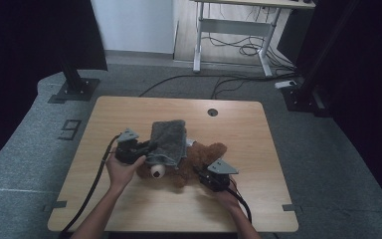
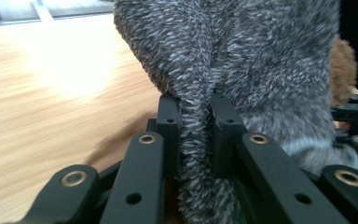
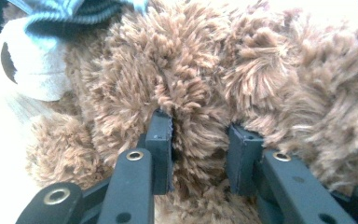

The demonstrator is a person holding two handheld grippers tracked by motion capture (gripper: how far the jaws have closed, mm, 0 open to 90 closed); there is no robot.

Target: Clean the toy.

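Both grippers are clamped: the left gripper (image 1: 146,147) pinches the grey towel (image 1: 168,141) draped over the brown teddy bear (image 1: 199,158) at mid-frame. The right gripper (image 1: 202,174) grips the bear's fur from lower right, so the towel lies nearer the left hand.

The grey cloth (image 1: 168,142) covers the upper part of the brown teddy bear (image 1: 199,159), so its head is mostly hidden in the high view. In the left gripper view the cloth (image 2: 242,65) is cut off at the top edge. In the right gripper view the bear (image 3: 270,84) runs past the right edge, and its white muzzle (image 3: 32,65) is blurred.
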